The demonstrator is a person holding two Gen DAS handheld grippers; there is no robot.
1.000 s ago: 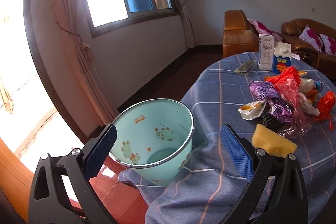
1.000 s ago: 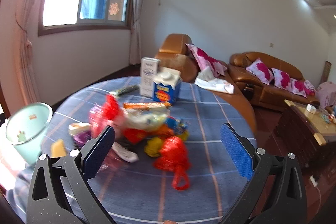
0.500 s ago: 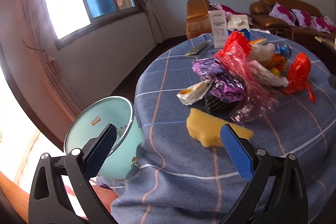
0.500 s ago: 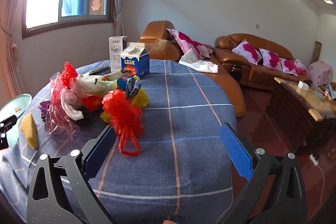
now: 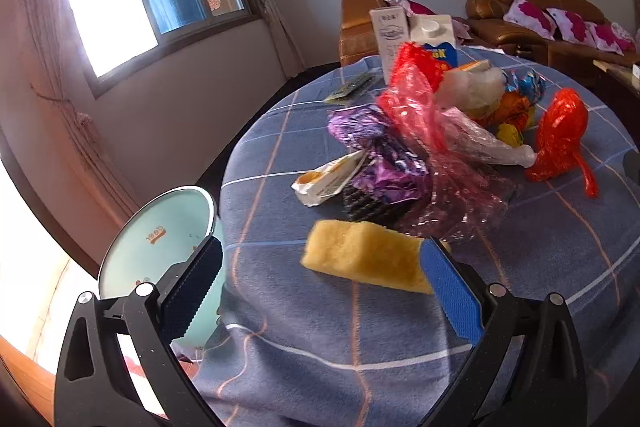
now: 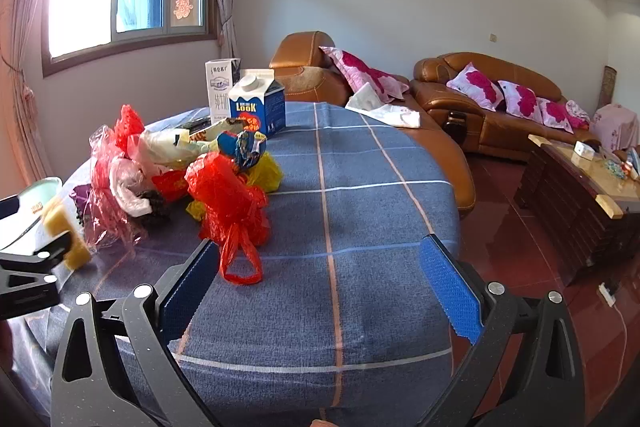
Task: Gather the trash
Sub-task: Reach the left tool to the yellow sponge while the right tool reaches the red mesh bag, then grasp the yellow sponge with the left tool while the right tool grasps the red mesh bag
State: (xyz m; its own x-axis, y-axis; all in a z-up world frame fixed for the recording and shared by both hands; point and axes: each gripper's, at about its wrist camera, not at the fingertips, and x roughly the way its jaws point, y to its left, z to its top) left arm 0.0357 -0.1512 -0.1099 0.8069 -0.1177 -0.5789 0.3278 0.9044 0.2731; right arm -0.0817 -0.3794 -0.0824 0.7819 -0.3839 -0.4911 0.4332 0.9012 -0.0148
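Broadly, the table (image 5: 304,355) is covered by a blue checked cloth, with the trash heap (image 5: 424,143) piled mid-table and the yellow sponge (image 5: 360,255) just before it. Both the left gripper (image 5: 326,281) and right gripper (image 6: 318,281) are held wide apart, empty.

The right gripper (image 6: 320,287) hangs spread wide above the blue checked tabletop (image 6: 360,195). Just left of it lies a red plastic bag (image 6: 230,203), fronting the trash heap (image 6: 160,163). Behind the heap stands a blue milk carton (image 6: 258,107).
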